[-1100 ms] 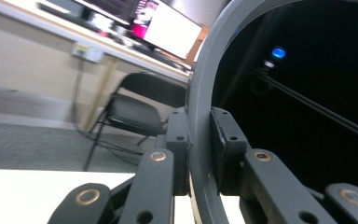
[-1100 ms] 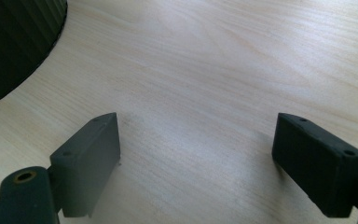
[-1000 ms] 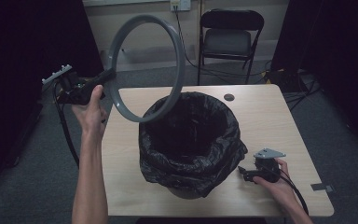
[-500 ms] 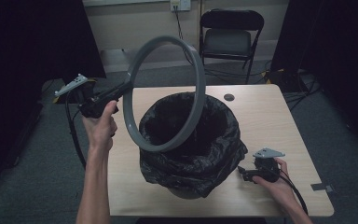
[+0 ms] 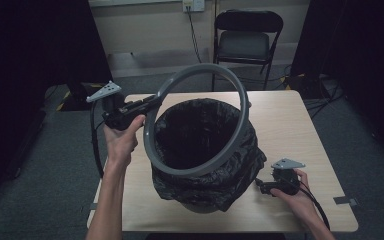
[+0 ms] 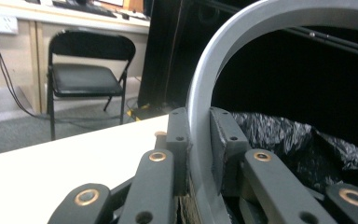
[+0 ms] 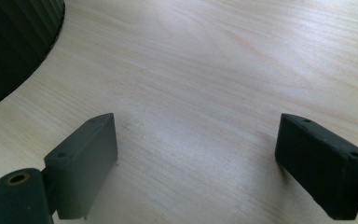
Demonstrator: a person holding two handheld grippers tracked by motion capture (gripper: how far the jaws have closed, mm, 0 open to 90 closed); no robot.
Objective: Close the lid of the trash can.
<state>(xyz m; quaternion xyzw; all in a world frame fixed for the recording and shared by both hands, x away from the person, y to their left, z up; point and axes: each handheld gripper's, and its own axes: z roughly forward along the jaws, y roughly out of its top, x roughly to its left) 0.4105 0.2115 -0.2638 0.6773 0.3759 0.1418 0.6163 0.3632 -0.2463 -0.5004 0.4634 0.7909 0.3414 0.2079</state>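
A large grey plastic ring (image 5: 196, 120) hangs tilted over the mouth of a bin lined with a black bag (image 5: 207, 145). My left gripper (image 5: 149, 103) is shut on the ring's left edge, and in the left gripper view the ring (image 6: 205, 116) runs up between the two pads (image 6: 228, 140). The ring's lower arc sits near the bin's front rim, its upper arc raised toward the far side. My right gripper (image 5: 258, 186) rests on the table at the bin's right foot, jaws spread wide with nothing between them (image 7: 196, 154).
The light wooden table (image 5: 300, 130) carries the bin in its middle. A black folding chair (image 5: 247, 40) stands beyond the far edge. A small dark disc (image 5: 249, 105) lies on the table behind the bin. Dark curtains flank both sides.
My left hand has carried the ring to the right and slightly down, from beside the table's left edge to over the bin's mouth. The right hand has stayed put.
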